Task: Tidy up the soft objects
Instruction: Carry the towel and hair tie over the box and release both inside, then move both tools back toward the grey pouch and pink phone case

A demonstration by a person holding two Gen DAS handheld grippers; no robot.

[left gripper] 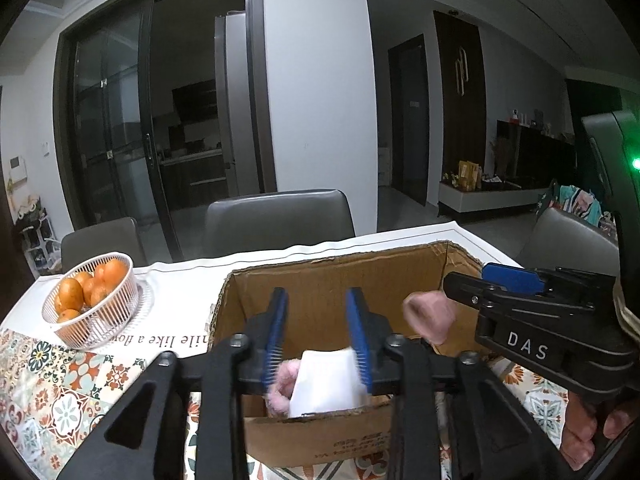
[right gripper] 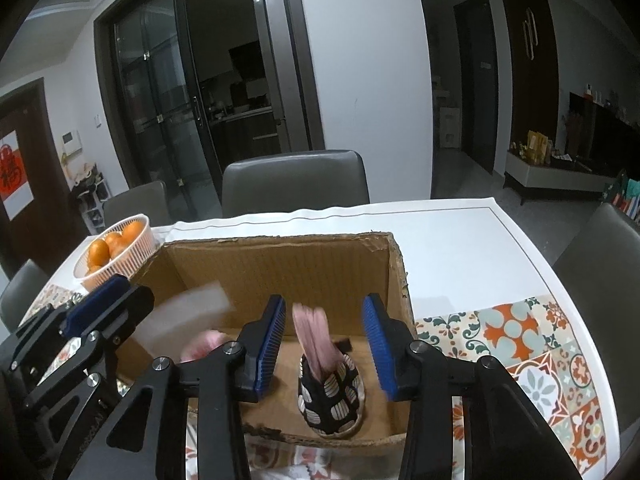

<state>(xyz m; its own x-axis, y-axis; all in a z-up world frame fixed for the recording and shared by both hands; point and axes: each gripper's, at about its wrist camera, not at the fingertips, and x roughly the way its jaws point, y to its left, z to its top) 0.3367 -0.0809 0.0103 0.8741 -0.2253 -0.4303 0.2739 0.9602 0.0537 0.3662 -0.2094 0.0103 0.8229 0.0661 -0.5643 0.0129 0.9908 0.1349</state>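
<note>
Both grippers poised over an open cardboard box standing on the surface near its front edge. The left gripper has its fingers spread and released; a white soft item and a fluffy pink item lie below them in the box's near left corner, the white one blurred, so whether it is resting or falling cannot be told. The right gripper is likewise released, its fingers apart on either side of a pink fabric piece that stands upright out of a black patterned pouch at the box's near right. Neither piece touches a finger. Judgement: the box serves as the collecting bin, so opening above it lets soft items fall inside. A white basket of oranges sits toward the surface's far left corner, apart from the box.
</note>
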